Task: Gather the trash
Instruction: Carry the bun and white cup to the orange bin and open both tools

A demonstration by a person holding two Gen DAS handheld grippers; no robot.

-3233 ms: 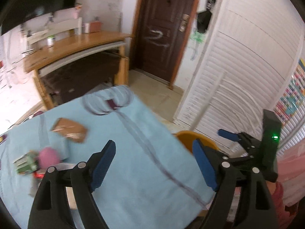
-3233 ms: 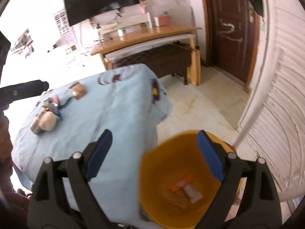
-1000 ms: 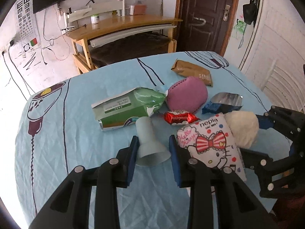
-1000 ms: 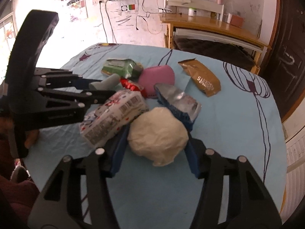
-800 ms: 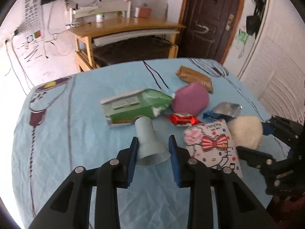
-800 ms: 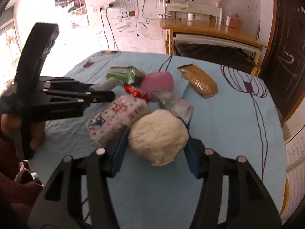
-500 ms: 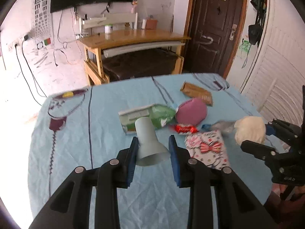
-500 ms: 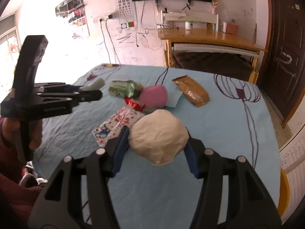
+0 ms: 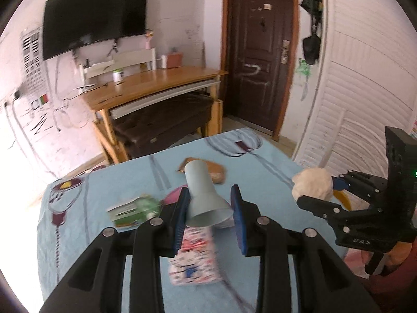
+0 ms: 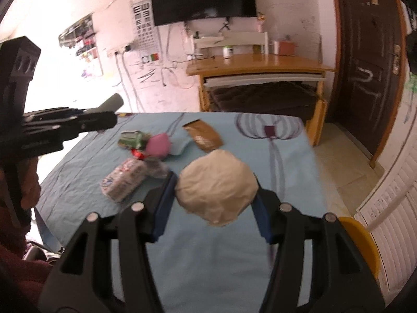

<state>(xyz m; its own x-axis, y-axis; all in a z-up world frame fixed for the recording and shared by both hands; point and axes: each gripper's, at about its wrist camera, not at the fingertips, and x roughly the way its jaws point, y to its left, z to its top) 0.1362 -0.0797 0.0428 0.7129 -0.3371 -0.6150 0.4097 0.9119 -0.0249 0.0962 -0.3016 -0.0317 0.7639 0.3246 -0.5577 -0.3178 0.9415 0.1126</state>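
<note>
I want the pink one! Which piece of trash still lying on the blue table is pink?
The rounded pink pouch, between the green packet and the brown wrapper. The patterned tissue pack is mostly white.

Matt paper cup (image 9: 204, 195), crumpled paper wad (image 10: 217, 194), wrinkled cloth tablecloth (image 10: 208, 260)

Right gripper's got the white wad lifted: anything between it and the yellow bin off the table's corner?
Nothing visible. The white wad, held in the right gripper, hangs above the blue tablecloth; the yellow bin sits past the table's edge with only open space between.
</note>
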